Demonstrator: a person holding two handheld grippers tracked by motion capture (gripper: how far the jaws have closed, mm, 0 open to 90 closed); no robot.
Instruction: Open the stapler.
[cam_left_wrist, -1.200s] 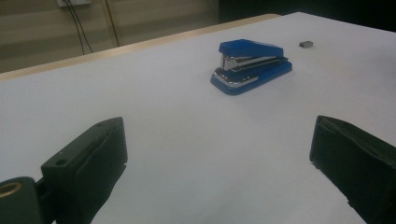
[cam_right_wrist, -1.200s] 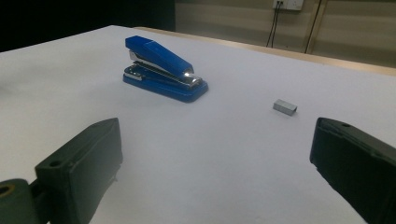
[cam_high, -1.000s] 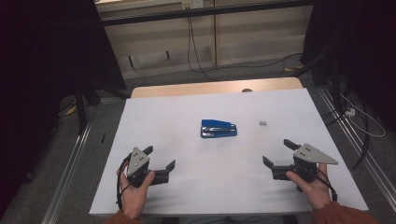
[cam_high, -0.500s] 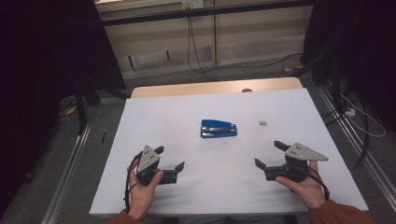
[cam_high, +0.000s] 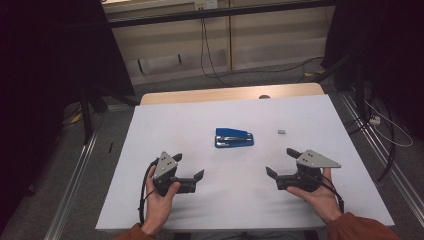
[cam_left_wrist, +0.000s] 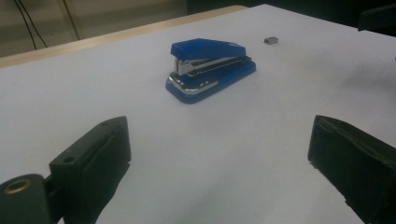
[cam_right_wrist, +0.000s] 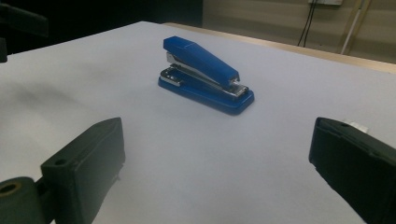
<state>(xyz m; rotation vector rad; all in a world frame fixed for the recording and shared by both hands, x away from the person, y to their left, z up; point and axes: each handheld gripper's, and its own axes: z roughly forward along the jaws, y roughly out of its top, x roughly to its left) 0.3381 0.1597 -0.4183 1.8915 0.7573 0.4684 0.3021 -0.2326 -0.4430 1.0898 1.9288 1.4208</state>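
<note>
High view: blue stapler (cam_high: 234, 138) lies flat near the middle of the white table (cam_high: 165, 120), w/ a small grey block of staples (cam_high: 281, 132) just to its right. Left gripper (cam_high: 189, 169) and right gripper (cam_high: 281, 162) sit near the table's front edge, well apart from the stapler, both w/ jaws spread, holding nothing. Left gripper view: stapler (cam_left_wrist: 210, 67) ahead between the spread jaws, metal nose toward camera (no brand or writing legible); staples (cam_left_wrist: 271, 40) beyond. Right gripper view: stapler (cam_right_wrist: 205, 74) ahead, angled, no label readable.

black jaws, grey plates, orange sleeves (cam_high: 356, 226)
</note>
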